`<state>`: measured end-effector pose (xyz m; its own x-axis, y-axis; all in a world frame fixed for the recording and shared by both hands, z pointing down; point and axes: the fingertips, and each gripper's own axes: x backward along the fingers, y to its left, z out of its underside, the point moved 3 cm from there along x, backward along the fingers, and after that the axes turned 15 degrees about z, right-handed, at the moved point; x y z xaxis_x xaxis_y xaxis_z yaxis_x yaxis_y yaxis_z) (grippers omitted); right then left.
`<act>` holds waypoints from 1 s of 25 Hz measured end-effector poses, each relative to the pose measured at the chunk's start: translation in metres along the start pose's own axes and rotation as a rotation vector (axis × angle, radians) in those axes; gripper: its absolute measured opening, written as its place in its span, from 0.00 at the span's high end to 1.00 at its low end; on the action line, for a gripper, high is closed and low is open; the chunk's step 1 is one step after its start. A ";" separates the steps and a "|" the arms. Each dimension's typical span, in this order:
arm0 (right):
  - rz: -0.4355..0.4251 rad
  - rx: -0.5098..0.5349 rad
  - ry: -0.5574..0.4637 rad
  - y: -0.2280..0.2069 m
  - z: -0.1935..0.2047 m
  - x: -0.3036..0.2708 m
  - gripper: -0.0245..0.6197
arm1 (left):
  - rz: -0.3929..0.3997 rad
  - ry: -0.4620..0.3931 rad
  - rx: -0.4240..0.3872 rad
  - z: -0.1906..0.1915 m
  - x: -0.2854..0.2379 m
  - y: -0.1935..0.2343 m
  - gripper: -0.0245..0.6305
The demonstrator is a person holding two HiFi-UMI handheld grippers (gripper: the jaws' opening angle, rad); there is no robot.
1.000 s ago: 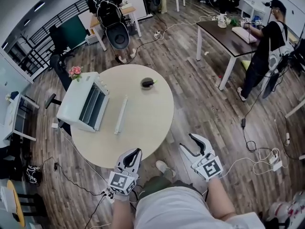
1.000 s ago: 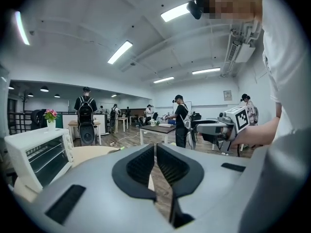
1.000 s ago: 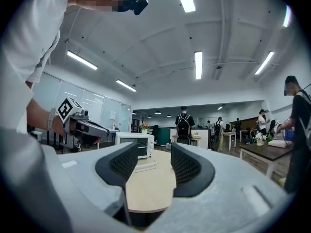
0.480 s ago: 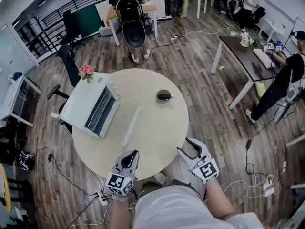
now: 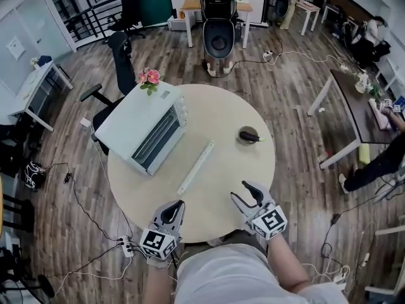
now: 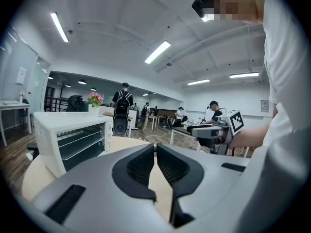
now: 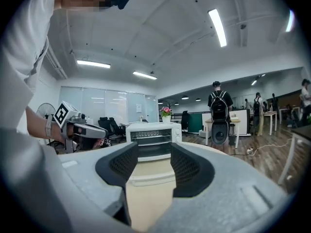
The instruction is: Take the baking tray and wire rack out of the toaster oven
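Toaster oven [image 5: 139, 128] stands far left on the round desk [image 5: 221, 122], its wire rack [image 6: 80, 141] apparently inside. Left hand-held gripper [image 5: 176, 204]: jaws together. Right hand-held gripper [image 5: 242, 192]: jaws apart, empty, at the near edge.

**A:** What is the round pale beige table [image 5: 235, 164] topped with?

**B:** Something smooth and matt. Whether it is laminate or wood I cannot tell. The grey-brown plank floor [image 5: 285, 87] looks like wood with a faint sheen

**A:** And the white boxy toaster oven [image 5: 142, 128]?

**B:** Smooth painted metal with a satin finish. The thin wire bars [image 6: 80, 139] inside are bright metal

**A:** The tools?

**B:** The left gripper [image 5: 174, 203] and right gripper [image 5: 243, 192] have grey matt plastic shells, and their black ribbed pads [image 7: 187, 166] look rubbery
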<state>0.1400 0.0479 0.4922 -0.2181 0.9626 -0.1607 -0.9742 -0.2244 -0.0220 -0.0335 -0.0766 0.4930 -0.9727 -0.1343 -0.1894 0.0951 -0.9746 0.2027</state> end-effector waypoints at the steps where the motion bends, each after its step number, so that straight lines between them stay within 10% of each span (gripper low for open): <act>1: -0.023 -0.008 0.008 0.004 -0.001 -0.010 0.66 | -0.017 -0.004 0.011 0.001 0.004 0.003 0.96; 25: -0.419 -0.210 0.275 0.020 0.013 -0.233 0.66 | -0.480 -0.096 0.274 0.015 0.022 0.062 0.96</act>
<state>0.1708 -0.1789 0.5420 0.2365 0.9074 -0.3474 -0.9362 0.1171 -0.3315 -0.0523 -0.1377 0.5158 -0.9093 0.3426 -0.2362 -0.4094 -0.8385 0.3595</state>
